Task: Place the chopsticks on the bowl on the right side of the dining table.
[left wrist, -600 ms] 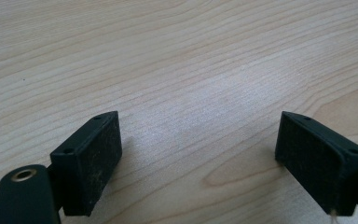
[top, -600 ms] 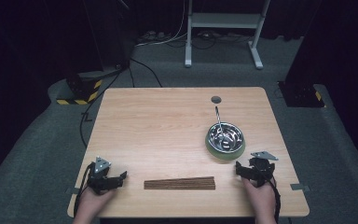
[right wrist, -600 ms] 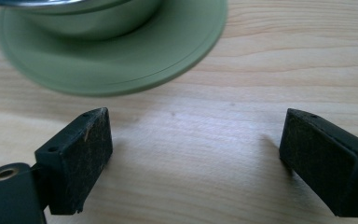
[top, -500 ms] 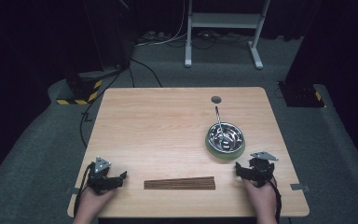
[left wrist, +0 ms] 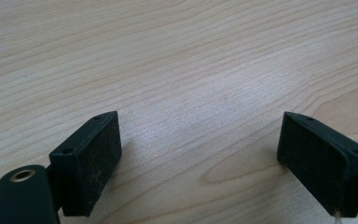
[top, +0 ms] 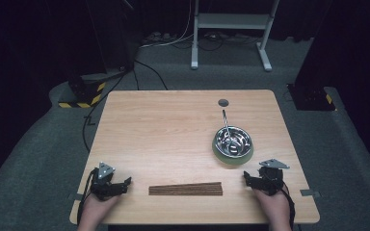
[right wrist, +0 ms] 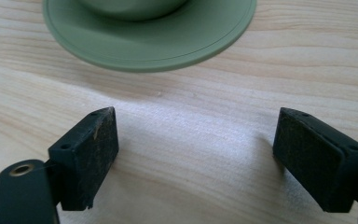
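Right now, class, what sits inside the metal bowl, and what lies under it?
Inside the metal bowl lies a metal utensil, its handle sticking out over the far rim. Under the bowl is a green saucer. The utensil's working end is too small to identify.

High view above the near edge, looking forward-down, gripper views low and close over the shared table (top: 173, 130).

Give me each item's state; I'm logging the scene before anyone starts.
left gripper: open, empty, resting on the table.
right gripper: open, empty, near the bowl.
bowl: upright on a green base, utensil leaning in it.
chopsticks: lying flat, bundled, untouched.
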Demonstrator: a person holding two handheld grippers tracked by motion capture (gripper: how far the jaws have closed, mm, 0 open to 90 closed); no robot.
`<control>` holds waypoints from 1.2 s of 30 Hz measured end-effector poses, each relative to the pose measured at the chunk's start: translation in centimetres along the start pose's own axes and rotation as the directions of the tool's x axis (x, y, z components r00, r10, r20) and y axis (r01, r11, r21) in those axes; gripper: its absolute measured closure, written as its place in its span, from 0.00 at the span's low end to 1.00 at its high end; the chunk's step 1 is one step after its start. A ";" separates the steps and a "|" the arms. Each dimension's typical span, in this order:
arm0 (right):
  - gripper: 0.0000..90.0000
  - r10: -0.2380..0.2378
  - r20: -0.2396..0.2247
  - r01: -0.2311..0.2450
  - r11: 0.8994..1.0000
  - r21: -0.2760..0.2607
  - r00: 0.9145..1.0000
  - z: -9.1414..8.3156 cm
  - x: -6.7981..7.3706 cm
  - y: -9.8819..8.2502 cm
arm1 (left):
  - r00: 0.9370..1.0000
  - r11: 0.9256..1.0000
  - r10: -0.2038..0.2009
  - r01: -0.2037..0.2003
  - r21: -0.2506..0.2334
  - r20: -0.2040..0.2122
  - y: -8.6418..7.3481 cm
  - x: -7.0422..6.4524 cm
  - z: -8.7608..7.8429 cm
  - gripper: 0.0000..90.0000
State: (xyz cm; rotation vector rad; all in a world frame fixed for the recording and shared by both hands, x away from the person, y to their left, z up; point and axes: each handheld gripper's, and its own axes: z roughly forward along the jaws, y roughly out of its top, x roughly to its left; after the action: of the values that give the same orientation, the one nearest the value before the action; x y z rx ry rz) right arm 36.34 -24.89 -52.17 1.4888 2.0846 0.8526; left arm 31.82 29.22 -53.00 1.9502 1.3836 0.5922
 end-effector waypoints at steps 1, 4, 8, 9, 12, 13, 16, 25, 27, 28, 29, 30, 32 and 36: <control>0.18 0.011 -0.013 -0.011 1.000 0.008 1.000 -0.1 0.0 0.1 | 1.000 1.000 0.002 -0.002 0.000 0.002 0.0 0.0 0.0 0.15; 0.20 0.001 -0.035 -0.001 1.000 0.003 0.999 -0.5 0.6 0.3 | 1.000 1.000 0.001 -0.001 0.000 0.009 0.0 0.0 0.1 0.14; 0.20 -0.039 -0.040 0.038 0.999 -0.024 0.998 -0.7 2.3 1.2 | 1.000 1.000 0.017 -0.017 0.003 0.015 0.1 0.1 0.1 0.13; 0.20 -0.063 -0.044 0.061 0.997 -0.037 0.997 -0.8 2.7 1.4 | 1.000 1.000 0.018 -0.018 0.004 0.018 0.1 0.1 0.1 0.13; 0.20 -0.100 -0.061 0.096 0.993 -0.062 0.993 -0.6 4.2 2.5 | 0.999 1.000 0.027 -0.027 0.003 0.031 0.1 0.1 0.1 0.13; 0.20 -0.113 -0.075 0.110 0.993 -0.052 0.991 -0.1 5.2 3.6 | 0.999 1.000 0.029 -0.029 0.003 0.033 0.1 0.1 0.1 0.13; 0.20 -0.121 -0.101 0.118 0.992 -0.037 0.987 0.5 6.2 4.8 | 0.999 1.000 0.029 -0.029 0.002 0.033 0.1 0.1 0.1 0.13; 0.23 -0.168 -0.192 0.172 0.985 0.002 0.967 1.8 10.3 5.7 | 1.000 1.000 0.023 -0.023 0.002 0.021 0.1 0.0 0.1 0.13; 0.25 -0.186 -0.196 0.187 0.982 -0.013 0.963 1.6 10.5 5.6 | 0.999 1.000 0.024 -0.024 0.002 0.022 0.1 0.0 0.1 0.13; 0.27 -0.196 -0.202 0.194 0.981 -0.029 0.960 1.3 10.8 5.4 | 0.999 1.000 0.024 -0.024 0.002 0.022 0.1 0.0 0.1 0.13; 0.28 -0.196 -0.212 0.192 0.981 -0.042 0.957 1.0 11.1 5.2 | 0.999 1.000 0.024 -0.025 0.003 0.022 0.1 0.0 0.1 0.13; 0.30 -0.210 -0.228 0.200 0.977 -0.068 0.951 0.7 11.6 4.9 | 0.999 1.000 0.026 -0.026 0.002 0.021 0.0 0.0 0.1 0.13; 0.32 -0.225 -0.233 0.214 0.974 -0.074 0.946 0.7 11.7 4.8 | 0.999 1.000 0.028 -0.028 0.003 0.022 0.0 0.0 0.0 0.13; 0.39 -0.229 -0.246 0.215 0.973 -0.082 0.942 0.8 12.2 4.6 | 0.999 1.000 0.029 -0.029 0.003 0.021 0.0 0.0 0.0 0.14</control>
State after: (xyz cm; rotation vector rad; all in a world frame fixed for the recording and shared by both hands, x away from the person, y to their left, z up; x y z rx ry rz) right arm 35.95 -12.09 -49.52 1.1363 2.3382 1.0460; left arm 31.82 29.17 -53.00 1.9764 1.3458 0.5818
